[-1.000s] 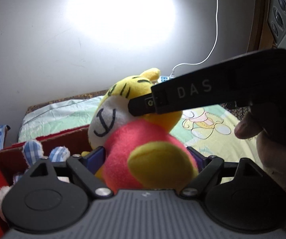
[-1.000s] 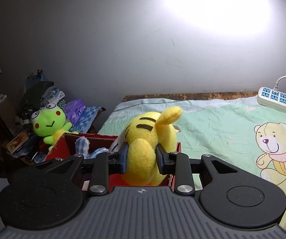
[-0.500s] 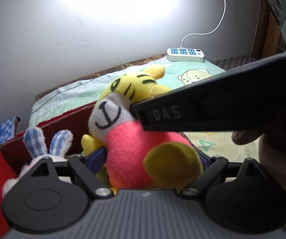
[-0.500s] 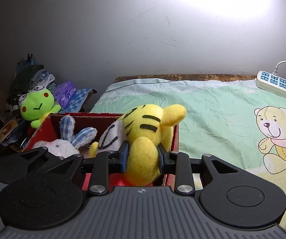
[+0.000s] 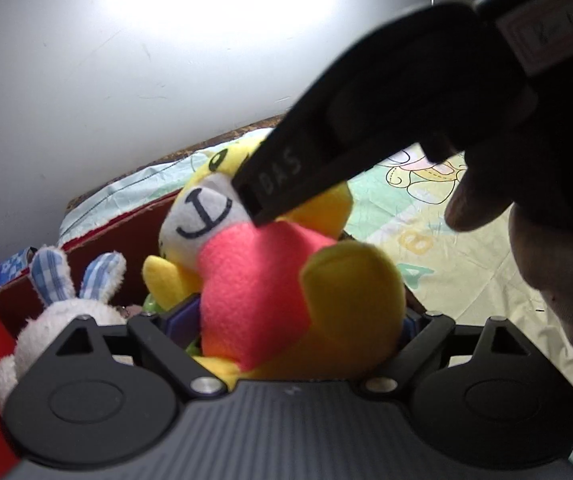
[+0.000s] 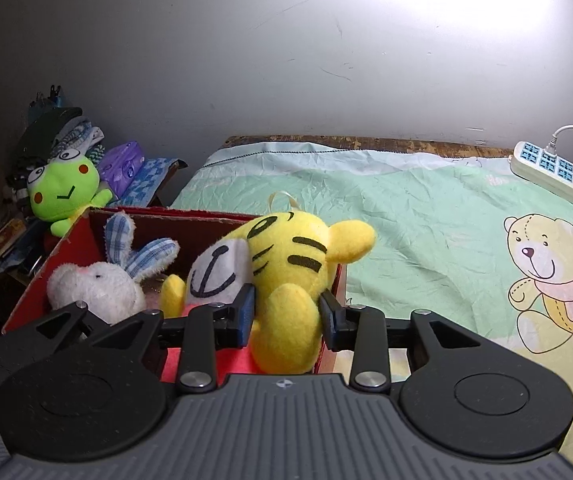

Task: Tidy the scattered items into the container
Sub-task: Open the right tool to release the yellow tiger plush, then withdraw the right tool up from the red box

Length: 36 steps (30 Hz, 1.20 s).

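Both grippers are sitting lower than a second ago, and the yellow tiger plush [image 6: 286,264] is now sinking into the red cardboard box [image 6: 66,248] instead of hanging above its rim. The right gripper [image 6: 286,312] is letting go: its jaws are opening, with the tiger's yellow back between the blue pads, the right pad touching or just clear of the fleece. The left gripper [image 5: 298,320] is spread wide around the tiger's pink belly and rounded yellow foot; its blue pads are mostly hidden behind the plush, so whether they are pressing cannot be told.

In the left wrist view, the right gripper's black finger is crossing in front of the tiger's white muzzle, and a hand [image 5: 558,272] is blocking the right edge. A white fluffy rabbit [image 6: 94,288] with blue checked ears is lying in the box just beside the tiger. A green frog plush [image 6: 64,192] is sitting outside the box at its far left corner, in front of a pile of folded clothes. Behind the box, a wrinkled mint sheet [image 6: 406,220] printed with a teddy bear is covering the bed, and a white power strip [image 6: 550,170] is lying near the wall.
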{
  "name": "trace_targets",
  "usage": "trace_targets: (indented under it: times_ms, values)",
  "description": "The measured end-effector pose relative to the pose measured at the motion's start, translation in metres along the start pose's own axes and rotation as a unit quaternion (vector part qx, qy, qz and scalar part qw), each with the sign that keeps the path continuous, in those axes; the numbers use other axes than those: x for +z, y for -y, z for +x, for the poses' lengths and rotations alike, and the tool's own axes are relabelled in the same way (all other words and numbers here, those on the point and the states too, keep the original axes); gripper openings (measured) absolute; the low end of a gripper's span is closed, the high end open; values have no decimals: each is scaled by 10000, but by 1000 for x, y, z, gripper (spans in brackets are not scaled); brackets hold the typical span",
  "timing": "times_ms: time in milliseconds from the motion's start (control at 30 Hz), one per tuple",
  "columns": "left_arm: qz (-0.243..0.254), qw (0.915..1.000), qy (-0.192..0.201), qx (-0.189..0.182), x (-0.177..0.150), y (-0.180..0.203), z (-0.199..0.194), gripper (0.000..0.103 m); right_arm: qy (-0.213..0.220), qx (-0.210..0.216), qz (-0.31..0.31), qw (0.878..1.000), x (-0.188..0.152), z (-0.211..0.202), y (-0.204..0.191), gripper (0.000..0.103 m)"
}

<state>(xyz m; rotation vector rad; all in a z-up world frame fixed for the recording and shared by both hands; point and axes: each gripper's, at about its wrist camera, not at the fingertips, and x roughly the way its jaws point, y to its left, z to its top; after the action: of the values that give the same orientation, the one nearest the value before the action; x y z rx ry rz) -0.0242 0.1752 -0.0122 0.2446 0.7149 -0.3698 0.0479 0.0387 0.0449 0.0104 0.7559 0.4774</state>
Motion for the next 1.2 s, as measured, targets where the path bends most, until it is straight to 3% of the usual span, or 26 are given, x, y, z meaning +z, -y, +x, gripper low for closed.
trace_targets:
  times_ms: [133,300,400,600,833,967,1200]
  values:
    - [28,9999,82,-81,-3,-2,1,90,364,13,236,9991,6,-10,11,50]
    - [-22,9996,129,-241,-4,-8,6,93,723,464,539,9948,13,-21,13,44]
    - [17,9993,167,-327,-2,-11,-1,95,650,672,472,9945,14,-20,9,38]
    - [-440,9960,316,-715,-6,-36,-31,94,294,1193,112,9924,11,-18,-7,31]
    - [-745,9954,202,-569,-10,-60,-28,93,-390,811,-412,9951,-3,15,-23,30]
    - [-992,9936,155,-516,-10,-70,-31,92,-413,775,-477,9950,-8,25,-23,31]
    - [-1003,9941,306,-273,-2,-42,-73,94,-252,780,-470,9955,-13,23,-20,30]
